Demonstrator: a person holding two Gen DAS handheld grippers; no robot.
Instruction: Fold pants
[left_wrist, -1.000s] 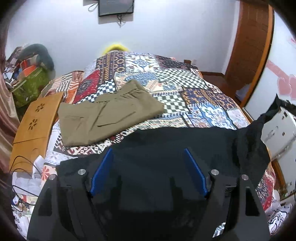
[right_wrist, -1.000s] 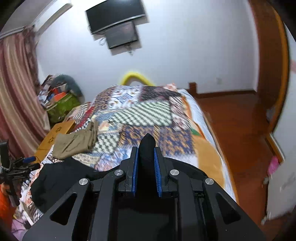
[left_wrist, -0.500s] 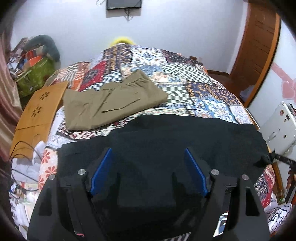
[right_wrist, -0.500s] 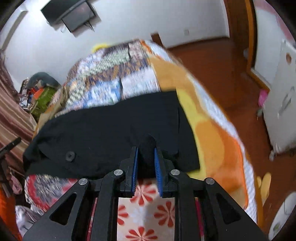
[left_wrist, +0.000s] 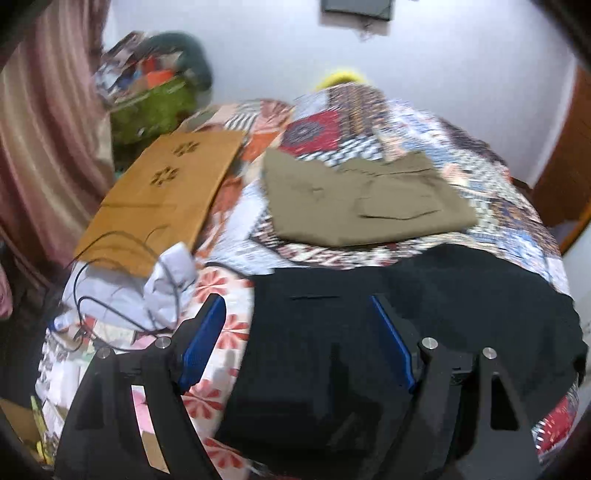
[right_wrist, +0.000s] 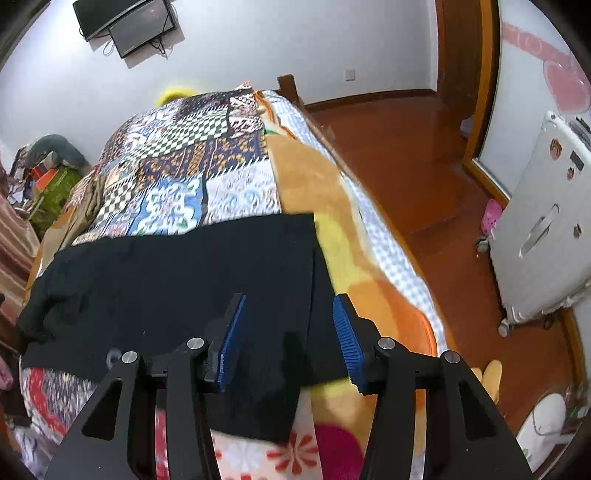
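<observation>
Black pants (left_wrist: 406, 314) lie spread flat across the near end of the patchwork bed; they also show in the right wrist view (right_wrist: 177, 273). My left gripper (left_wrist: 295, 339) is open above the pants' left end, holding nothing. My right gripper (right_wrist: 288, 332) is open above the pants' right edge, holding nothing. Folded olive pants (left_wrist: 362, 199) lie further up the bed.
A wooden board (left_wrist: 162, 192) lies at the bed's left side beside cables and crumpled paper (left_wrist: 162, 280). A green bag pile (left_wrist: 155, 103) stands at the far left. A white appliance (right_wrist: 543, 229) and wooden floor (right_wrist: 424, 166) are on the right of the bed.
My right gripper has opened and let go of the black pants, which now lie flat. My left gripper has shifted left towards the pants' left end.
</observation>
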